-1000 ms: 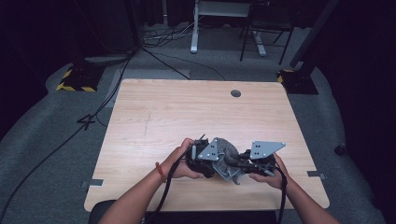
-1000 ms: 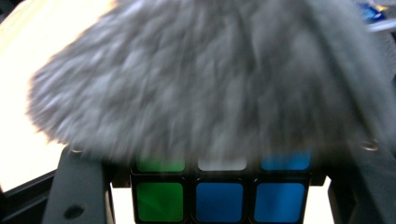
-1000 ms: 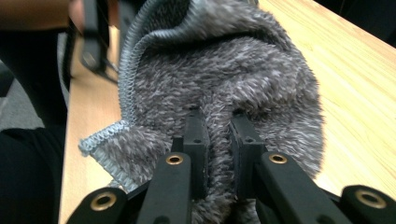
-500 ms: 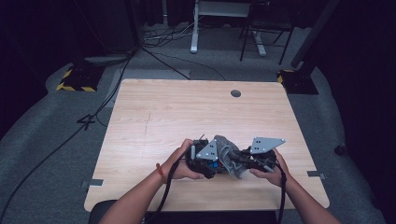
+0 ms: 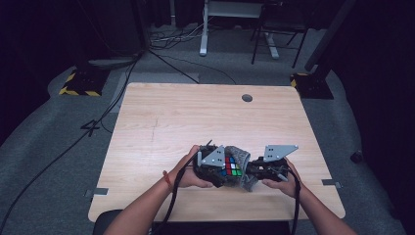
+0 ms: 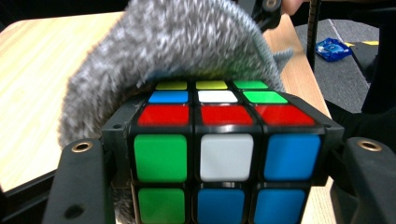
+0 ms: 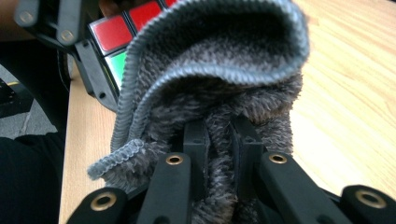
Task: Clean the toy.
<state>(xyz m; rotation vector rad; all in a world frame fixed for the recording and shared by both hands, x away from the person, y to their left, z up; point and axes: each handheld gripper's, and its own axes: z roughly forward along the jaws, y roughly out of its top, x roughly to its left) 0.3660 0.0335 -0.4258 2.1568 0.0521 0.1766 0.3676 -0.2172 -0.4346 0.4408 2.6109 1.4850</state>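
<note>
two grippers (image 5: 230,169) (image 5: 250,171) – one cube (image 5: 230,166), one grey cloth (image 5: 247,169).

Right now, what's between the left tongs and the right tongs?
The Rubik's cube and grey fuzzy cloth, seen in the high view. Left tongs clamp the cube; right tongs pinch the cloth draped over it.

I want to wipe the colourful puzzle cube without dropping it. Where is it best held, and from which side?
Probably as the left gripper holds the colourful puzzle cube now: jaws pressing two opposite flat side faces, coming from the person's side. The faces are parallel, so the hold stays square, and the top stays free for the grey fluffy cloth.
</note>
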